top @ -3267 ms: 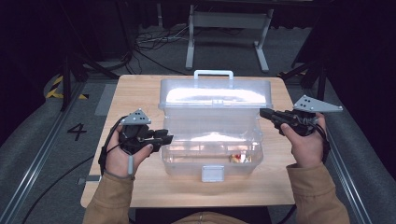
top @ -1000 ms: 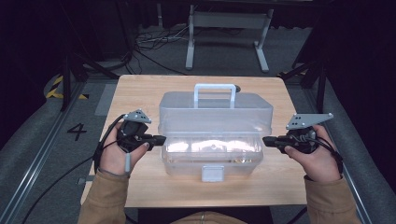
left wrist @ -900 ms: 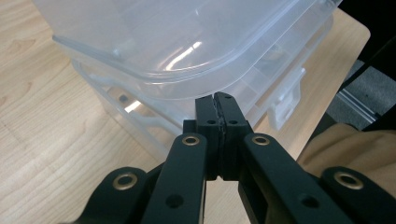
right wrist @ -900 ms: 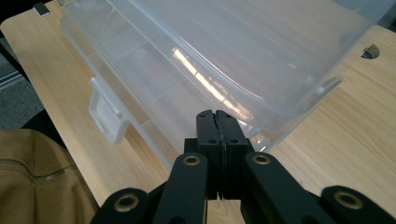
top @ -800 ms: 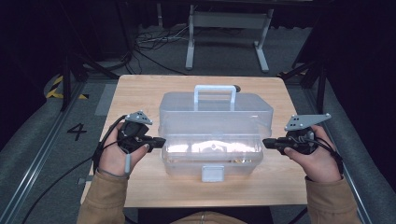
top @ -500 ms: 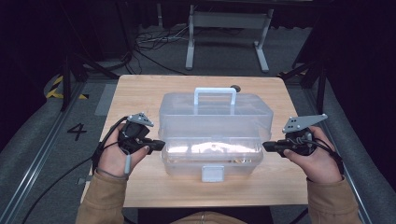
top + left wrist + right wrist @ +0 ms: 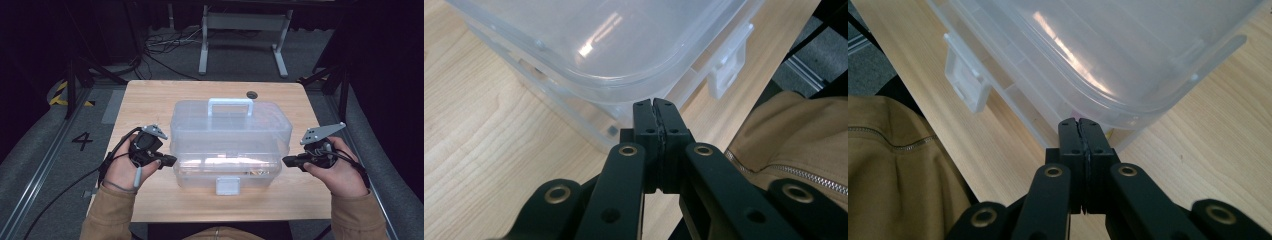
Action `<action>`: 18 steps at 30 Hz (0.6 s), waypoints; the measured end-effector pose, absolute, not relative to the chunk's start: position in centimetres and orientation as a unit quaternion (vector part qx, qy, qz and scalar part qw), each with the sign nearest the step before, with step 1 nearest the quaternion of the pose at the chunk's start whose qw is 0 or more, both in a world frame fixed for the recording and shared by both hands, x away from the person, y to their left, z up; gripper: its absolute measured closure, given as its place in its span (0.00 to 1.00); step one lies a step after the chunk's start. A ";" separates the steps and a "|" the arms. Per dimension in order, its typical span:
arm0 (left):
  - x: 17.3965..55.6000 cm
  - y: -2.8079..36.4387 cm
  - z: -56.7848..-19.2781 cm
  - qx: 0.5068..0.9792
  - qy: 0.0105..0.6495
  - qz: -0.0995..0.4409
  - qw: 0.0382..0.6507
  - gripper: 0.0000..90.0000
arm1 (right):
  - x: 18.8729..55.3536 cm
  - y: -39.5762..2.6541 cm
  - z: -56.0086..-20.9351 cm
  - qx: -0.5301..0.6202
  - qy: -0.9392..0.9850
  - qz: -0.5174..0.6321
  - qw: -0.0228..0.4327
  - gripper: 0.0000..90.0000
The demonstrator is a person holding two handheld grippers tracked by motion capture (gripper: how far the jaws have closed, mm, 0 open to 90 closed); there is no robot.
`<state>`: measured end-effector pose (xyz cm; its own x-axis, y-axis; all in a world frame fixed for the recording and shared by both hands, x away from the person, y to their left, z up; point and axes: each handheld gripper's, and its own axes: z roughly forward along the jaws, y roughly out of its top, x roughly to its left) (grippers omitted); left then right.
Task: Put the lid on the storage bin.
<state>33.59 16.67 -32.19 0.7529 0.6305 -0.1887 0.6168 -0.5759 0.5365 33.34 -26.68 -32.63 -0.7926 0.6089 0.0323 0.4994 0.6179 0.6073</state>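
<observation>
Both the left gripper [image 7: 654, 102] and right gripper [image 7: 1079, 121] have jaws pressed together, empty. Just past each tip sits the clear box [image 7: 230, 135]; its cloudy walls blur the contents.

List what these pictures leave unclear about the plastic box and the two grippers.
- Contents of the clear plastic box: blurred by its frosted lid in the high view.
- Front latch: too small there to tell whether it is fastened.
- Left hand-held gripper and right hand-held gripper: their own tips hide whether they touch the box.
</observation>
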 end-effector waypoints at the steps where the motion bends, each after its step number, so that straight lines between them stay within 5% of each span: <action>1: 33.6 16.7 -32.2 0.890 0.350 0.010 0.293 1.00 | 33.3 -26.7 -32.7 0.311 0.896 0.305 0.088 1.00; 18: 34.0 16.1 -33.3 0.905 0.345 -0.012 0.247 0.99 | 33.7 -26.5 -33.6 0.308 0.911 0.266 0.059 1.00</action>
